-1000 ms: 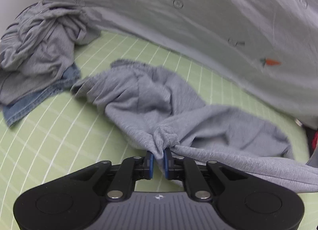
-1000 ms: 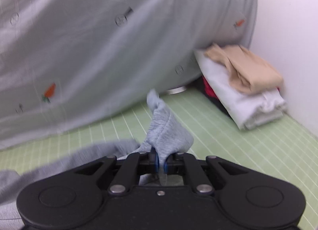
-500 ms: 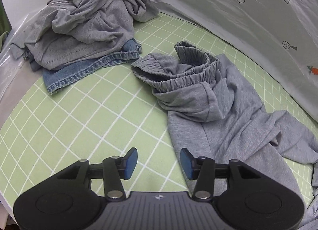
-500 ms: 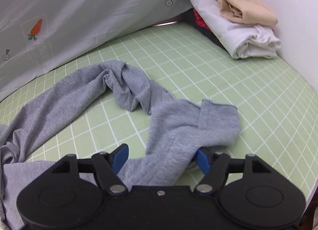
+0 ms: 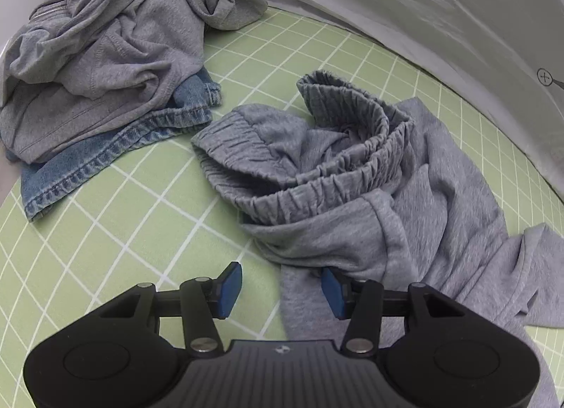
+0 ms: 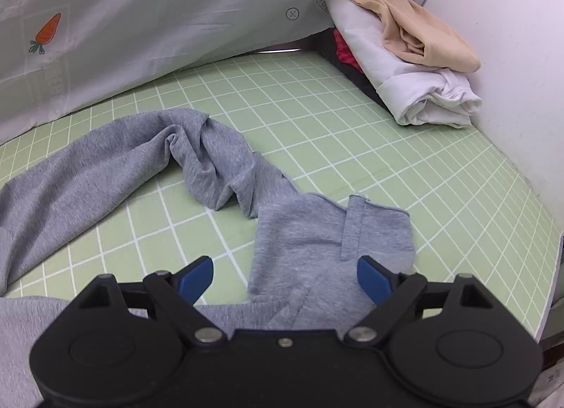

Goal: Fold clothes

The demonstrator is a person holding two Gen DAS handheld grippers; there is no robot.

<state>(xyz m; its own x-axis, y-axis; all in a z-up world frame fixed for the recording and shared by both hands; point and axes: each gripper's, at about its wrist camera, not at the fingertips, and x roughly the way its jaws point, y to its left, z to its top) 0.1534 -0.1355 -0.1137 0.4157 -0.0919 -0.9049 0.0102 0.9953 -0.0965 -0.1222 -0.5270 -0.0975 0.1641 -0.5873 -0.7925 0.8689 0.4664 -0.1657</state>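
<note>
Grey sweatpants (image 5: 338, 161) lie crumpled on the green grid mat (image 5: 105, 231), their elastic waistband bunched in the middle of the left wrist view. My left gripper (image 5: 281, 284) hovers open over the near edge of the pants; its right pad sits above the cloth and its left pad above bare mat, with nothing pinched. In the right wrist view a twisted pant leg (image 6: 211, 154) runs to a flat hem end (image 6: 335, 231). My right gripper (image 6: 285, 275) is over that end, its jaws opening, the cloth lying loose between the pads.
A heap of grey garments (image 5: 105, 55) on blue denim (image 5: 105, 154) lies at the far left. A grey printed sheet (image 6: 141, 20) hangs along the back. Folded clothes (image 6: 405, 55) are stacked at the far right by a white wall. The mat's edge (image 6: 550, 267) is at the right.
Both grippers were shut on bunched grey cloth held up; both have let go and opened. The pants now lie on the mat, and both grippers have come lower.
</note>
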